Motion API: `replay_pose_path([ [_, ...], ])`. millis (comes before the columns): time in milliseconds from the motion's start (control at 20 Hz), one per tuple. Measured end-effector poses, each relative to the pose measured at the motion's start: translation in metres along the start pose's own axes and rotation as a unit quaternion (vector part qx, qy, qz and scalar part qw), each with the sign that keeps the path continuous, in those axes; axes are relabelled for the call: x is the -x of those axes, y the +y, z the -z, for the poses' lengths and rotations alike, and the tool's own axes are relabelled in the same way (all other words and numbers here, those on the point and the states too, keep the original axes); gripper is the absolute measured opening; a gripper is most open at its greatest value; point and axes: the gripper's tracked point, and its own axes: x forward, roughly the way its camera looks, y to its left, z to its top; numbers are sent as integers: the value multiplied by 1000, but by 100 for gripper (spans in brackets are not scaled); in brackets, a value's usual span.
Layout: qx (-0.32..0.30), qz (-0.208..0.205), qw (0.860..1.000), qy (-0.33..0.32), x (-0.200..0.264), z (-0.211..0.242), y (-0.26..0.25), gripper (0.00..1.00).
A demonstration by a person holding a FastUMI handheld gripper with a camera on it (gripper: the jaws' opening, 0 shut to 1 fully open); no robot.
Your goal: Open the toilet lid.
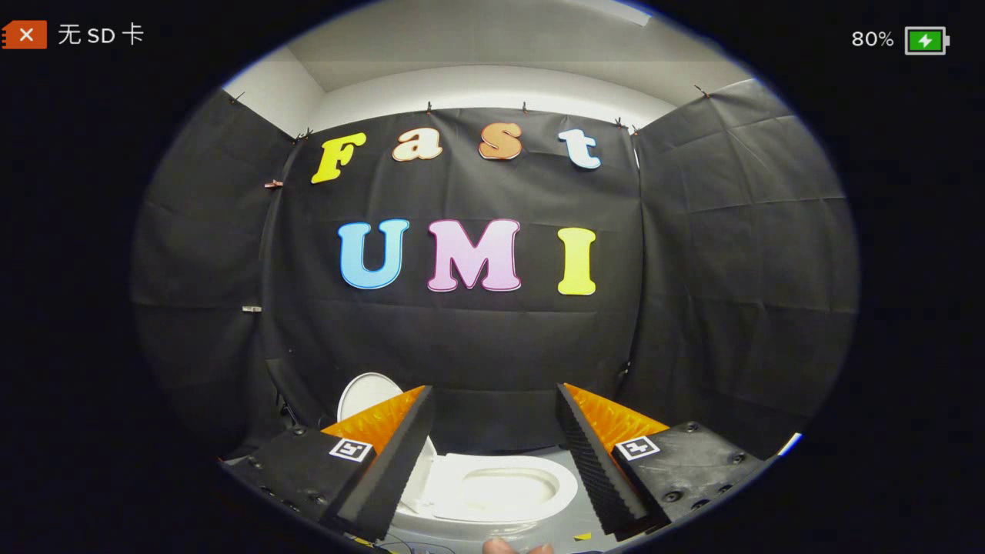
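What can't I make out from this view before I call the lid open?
- Lid: its lower part and hinge, hidden behind one finger of the claw in the gripper view.
- Toilet: its near rim and base, cut off by the view's lower edge.
- Fingertips below the bowl: too little to identify.

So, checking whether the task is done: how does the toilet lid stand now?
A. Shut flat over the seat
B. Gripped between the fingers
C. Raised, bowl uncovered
C: the lid stands up behind the bowl, which lies uncovered between the open gripper's fingers, and they hold nothing.
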Motion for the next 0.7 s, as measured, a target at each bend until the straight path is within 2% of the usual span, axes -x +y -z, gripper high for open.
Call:
replay_pose_path([
  [700,10,-9,1000,-2,3,-3,13,99],
])
